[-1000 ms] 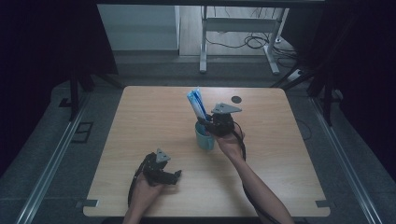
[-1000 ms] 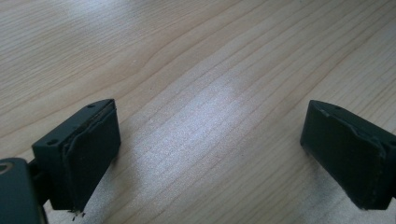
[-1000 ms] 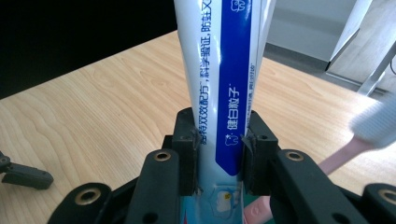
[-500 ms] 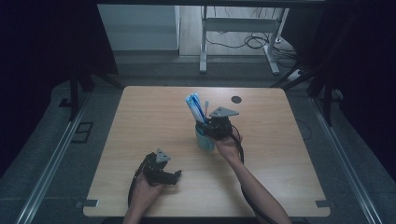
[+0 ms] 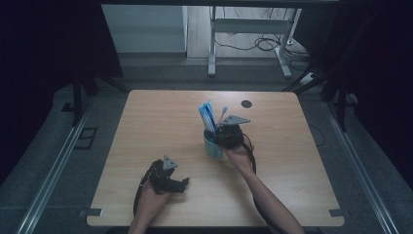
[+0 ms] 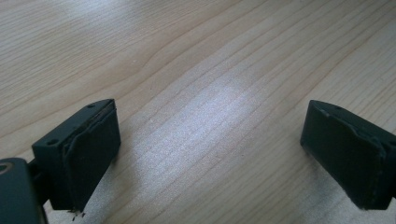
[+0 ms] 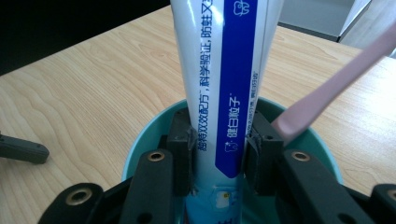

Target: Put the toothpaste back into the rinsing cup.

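A light wooden rectangular table [image 5: 156, 122] with a pale grain fills the middle of the high view. A small round dark disc [image 5: 247, 103] lies on it near the far edge, right of centre. Beyond the table, at the top of the frame, stands a grey metal desk frame [image 5: 213, 44] with black cables [image 5: 253, 44] coiled on the floor. Grey metal rails [image 5: 53, 170] run along the lower left and right sides.
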